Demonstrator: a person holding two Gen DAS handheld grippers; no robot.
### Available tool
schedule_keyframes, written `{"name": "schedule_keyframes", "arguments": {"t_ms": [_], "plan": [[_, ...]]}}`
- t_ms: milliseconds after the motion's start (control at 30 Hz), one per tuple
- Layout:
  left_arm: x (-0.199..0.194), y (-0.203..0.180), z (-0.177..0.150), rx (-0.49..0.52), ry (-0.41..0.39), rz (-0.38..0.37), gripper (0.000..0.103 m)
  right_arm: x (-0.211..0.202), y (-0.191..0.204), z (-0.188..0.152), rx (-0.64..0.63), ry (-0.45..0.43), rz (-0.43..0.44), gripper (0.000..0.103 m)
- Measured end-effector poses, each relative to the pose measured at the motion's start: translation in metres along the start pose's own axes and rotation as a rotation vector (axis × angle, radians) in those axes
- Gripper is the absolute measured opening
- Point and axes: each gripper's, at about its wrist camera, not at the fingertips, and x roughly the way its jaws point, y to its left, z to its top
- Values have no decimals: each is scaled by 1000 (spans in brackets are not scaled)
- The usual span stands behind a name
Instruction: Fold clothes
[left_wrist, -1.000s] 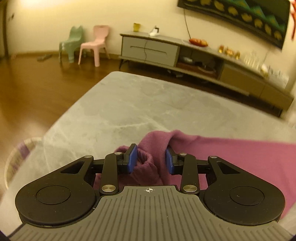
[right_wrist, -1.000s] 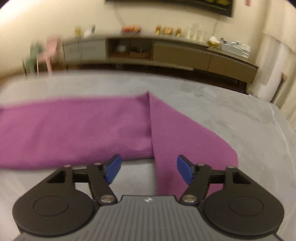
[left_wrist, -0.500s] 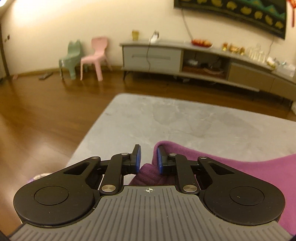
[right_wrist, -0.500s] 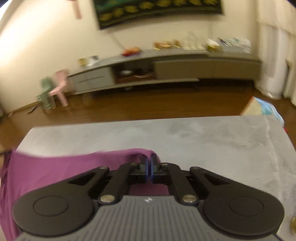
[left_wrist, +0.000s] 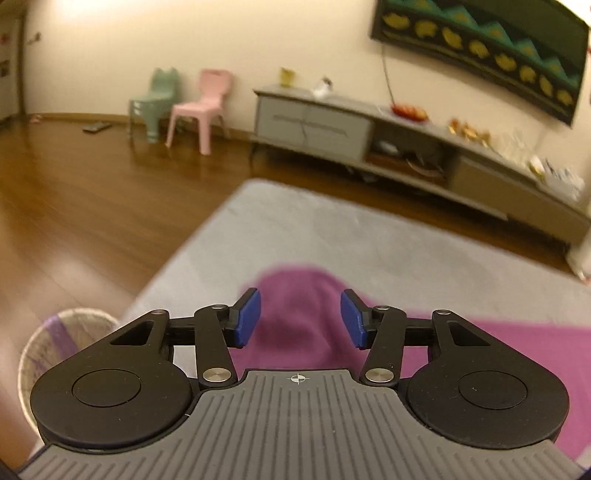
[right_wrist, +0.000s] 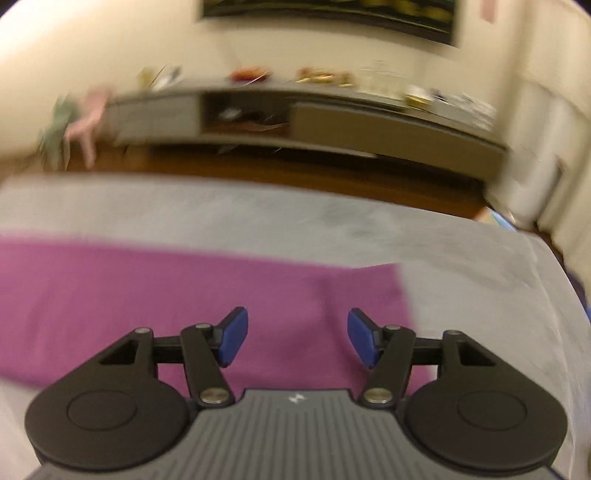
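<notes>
Two fisheye views are looking down over black two-finger tools at a purple garment (left_wrist: 295, 317) lying on a grey, marbled table (left_wrist: 332, 229). The left tool (left_wrist: 300, 318) is standing open, its blue pads apart and its jaws having just been opening; a rounded, bunched end of the cloth is lying between them, untouched. Only this view is showing the table's left edge, the glossy wooden floor (left_wrist: 74, 206), a pale round basket (left_wrist: 70, 332) cut off at the lower left, and small green and pink plastic chairs. The right tool (right_wrist: 297, 341) is also open, jaws just having been opening, above the flat cloth (right_wrist: 147, 291) near its squared right end. The right view is smeared; the long low cabinet (right_wrist: 369, 125) is hard to make out.
</notes>
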Motion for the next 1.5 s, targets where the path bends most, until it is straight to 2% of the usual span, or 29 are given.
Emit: {"name": "schedule_keyframes", "arguments": {"t_ms": [67, 100, 167, 200, 333, 433, 467, 533, 600, 700, 733, 800, 933, 967, 1000, 1033, 1067, 1100, 1200, 1233, 1300, 1400, 1500], "plan": [[15, -9, -7, 55, 56, -9, 42, 20, 7, -1, -20, 48, -11, 59], [26, -11, -10, 84, 85, 6, 42, 25, 4, -1, -4, 89, -24, 56], [46, -11, -14, 113, 124, 42, 41, 24, -18, -5, 82, 106, -60, 57], [54, -8, -14, 105, 130, 58, 46, 21, -35, -8, 136, 110, -91, 54], [66, 4, -9, 77, 144, 99, 46, 7, -109, -15, 328, 123, -300, 41], [61, 0, -11, 96, 139, 122, 46, -16, -132, -16, 374, 63, -455, 43], [58, -3, -11, 106, 131, 128, 44, -25, -132, -16, 382, 34, -473, 43], [52, -10, -10, 124, 107, 114, 41, -37, -118, -13, 375, -22, -426, 43], [51, -18, -10, 152, 95, 83, 41, -36, -92, -7, 320, -36, -307, 45], [61, -33, -12, 220, 130, 92, 41, -11, -58, -5, 217, 59, -161, 46], [70, -33, -13, 226, 146, 102, 44, -1, -51, -5, 197, 86, -143, 46], [82, -28, -6, 209, 136, 126, 49, 16, -48, -6, 200, 110, -166, 51], [102, -26, 13, 189, 168, 177, 49, 32, -59, 11, 215, 141, -229, 55], [105, -26, 17, 192, 183, 188, 46, 35, -61, 15, 204, 160, -242, 51], [99, -26, 18, 190, 189, 193, 36, 30, -62, 17, 195, 169, -252, 39], [89, -24, 19, 188, 193, 196, 35, 13, -62, 17, 192, 160, -265, 36], [69, -21, 16, 183, 164, 167, 36, -8, -60, 16, 195, 140, -249, 40], [46, -17, 10, 185, 136, 125, 41, -33, -57, 13, 206, 109, -201, 51], [-27, -2, -16, 197, 72, 0, 47, -120, -48, -17, 180, 88, -22, 71], [-46, 4, -29, 204, 74, -29, 48, -146, -45, -31, 164, 101, 18, 74], [-81, 14, -56, 216, 86, -83, 49, -187, -39, -66, 125, 159, 50, 87], [-113, 26, -93, 216, 139, -121, 49, -242, -30, -116, 83, 247, 93, 88], [-125, 32, -120, 222, 182, -135, 49, -248, -12, -140, 69, 307, 123, 88]]}}
